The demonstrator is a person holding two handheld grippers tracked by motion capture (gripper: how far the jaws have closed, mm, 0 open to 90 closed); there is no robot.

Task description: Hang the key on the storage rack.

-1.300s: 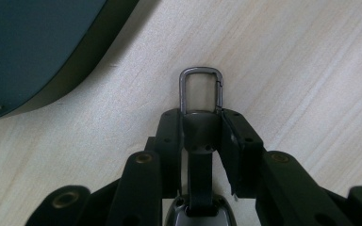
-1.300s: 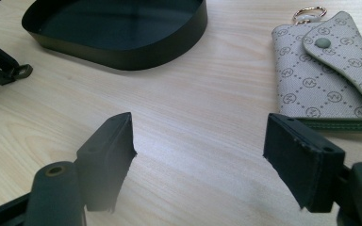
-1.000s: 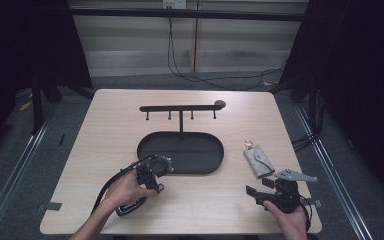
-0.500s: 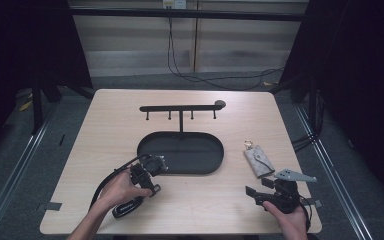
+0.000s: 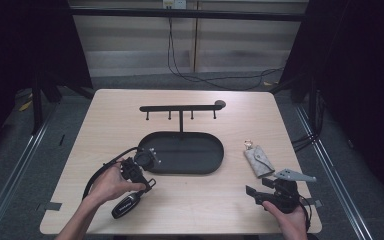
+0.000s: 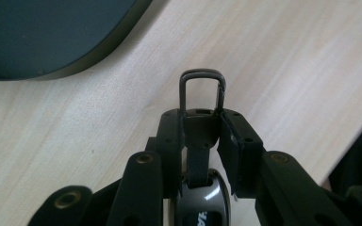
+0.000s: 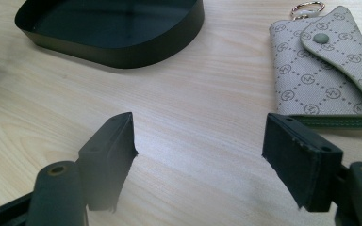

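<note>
L gripper (image 6: 200, 136): jaws clamped on a black key fob (image 6: 199, 197), gripping the strap end where its metal clip (image 6: 201, 89) sticks out past the tips. Fob body hangs below betw. the jaw arms, lower centre of the L gripper view. In high view the L gripper (image 5: 139, 167) sits lower left of frame, just off the left end of the tray (image 5: 200, 167); fob (image 5: 126, 205) trails down-left from it, beside the hand (image 5: 111, 184), over the table (image 5: 210, 210).

R gripper (image 7: 199, 141): jaws apart, nothing betw. them, bare wood underneath. High view: R gripper (image 5: 260, 192) lower right of frame, held in the R hand (image 5: 291, 220) near table's front edge.

Key pouch (image 7: 323, 63), grey patterned w/ snap flap and ring, upper right of the R gripper view, flat on table, apart from the jaws. High view: pouch (image 5: 258, 160) right of tray, just above the R gripper.

Hook rack (image 5: 180, 108) stands behind tray, centre frame.
</note>
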